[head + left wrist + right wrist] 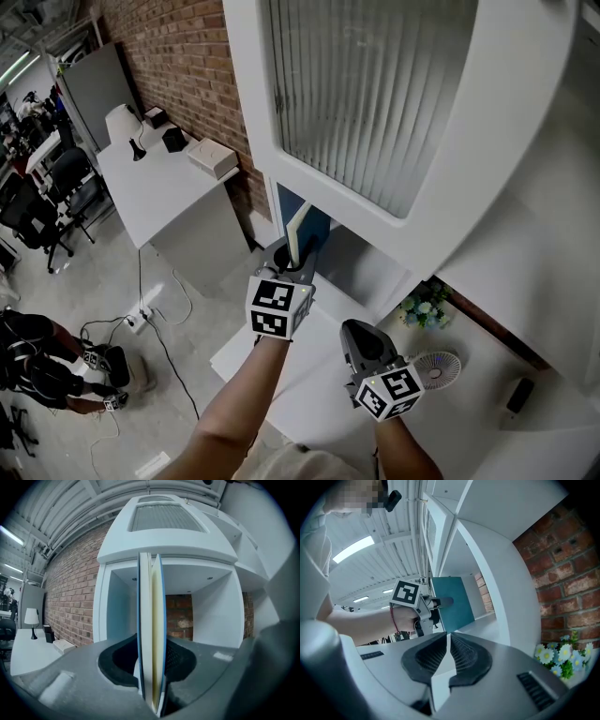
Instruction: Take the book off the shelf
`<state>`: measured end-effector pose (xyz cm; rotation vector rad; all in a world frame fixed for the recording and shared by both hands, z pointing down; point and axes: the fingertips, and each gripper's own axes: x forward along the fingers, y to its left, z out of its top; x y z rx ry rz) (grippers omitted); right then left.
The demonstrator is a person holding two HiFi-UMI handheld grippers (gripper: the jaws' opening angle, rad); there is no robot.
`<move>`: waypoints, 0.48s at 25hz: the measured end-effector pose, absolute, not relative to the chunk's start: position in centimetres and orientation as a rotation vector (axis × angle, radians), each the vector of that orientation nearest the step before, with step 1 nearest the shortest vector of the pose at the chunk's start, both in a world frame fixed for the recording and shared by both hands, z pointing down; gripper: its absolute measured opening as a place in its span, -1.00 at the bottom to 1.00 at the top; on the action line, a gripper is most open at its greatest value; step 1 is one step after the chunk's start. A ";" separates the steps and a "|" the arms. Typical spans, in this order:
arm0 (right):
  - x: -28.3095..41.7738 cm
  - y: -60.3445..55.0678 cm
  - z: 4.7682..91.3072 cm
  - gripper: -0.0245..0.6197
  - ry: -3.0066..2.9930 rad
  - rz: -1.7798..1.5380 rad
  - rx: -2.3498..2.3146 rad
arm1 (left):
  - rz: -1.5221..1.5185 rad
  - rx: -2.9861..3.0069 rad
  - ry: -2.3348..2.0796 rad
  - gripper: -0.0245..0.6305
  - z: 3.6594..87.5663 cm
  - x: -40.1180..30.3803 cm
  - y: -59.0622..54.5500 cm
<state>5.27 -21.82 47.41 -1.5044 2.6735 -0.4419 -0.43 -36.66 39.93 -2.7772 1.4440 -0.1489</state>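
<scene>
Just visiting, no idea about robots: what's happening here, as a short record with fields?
left gripper: shut on the thin blue-covered book, held upright
right gripper: shut, nothing between its jaws
book's place: at the mouth of the white shelf compartment
background: red brick wall
task stage: book gripped

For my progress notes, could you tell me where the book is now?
Head view, centre: the blue book stands upright in the left gripper, at the mouth of the white shelf's open compartment.
</scene>
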 end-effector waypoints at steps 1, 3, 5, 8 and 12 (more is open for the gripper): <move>5.3 -21.9 47.5 -0.87 2.674 -0.443 -1.504 | -0.149 -2.779 1.440 -0.71 39.9 -0.3 -36.8; 5.4 -22.0 47.6 -0.87 2.673 -0.446 -1.505 | -0.150 -2.780 1.432 -0.71 39.9 -0.1 -37.1; 5.4 -22.1 47.7 -0.87 2.671 -0.449 -1.507 | -0.153 -2.781 1.425 -0.71 39.9 0.1 -37.3; 5.5 -22.2 47.7 -0.87 2.670 -0.451 -1.509 | -0.155 -2.779 1.423 -0.71 39.8 0.2 -37.5; 5.5 -22.2 47.8 -0.87 2.667 -0.456 -1.512 | -0.157 -2.777 1.421 -0.71 39.7 0.5 -37.6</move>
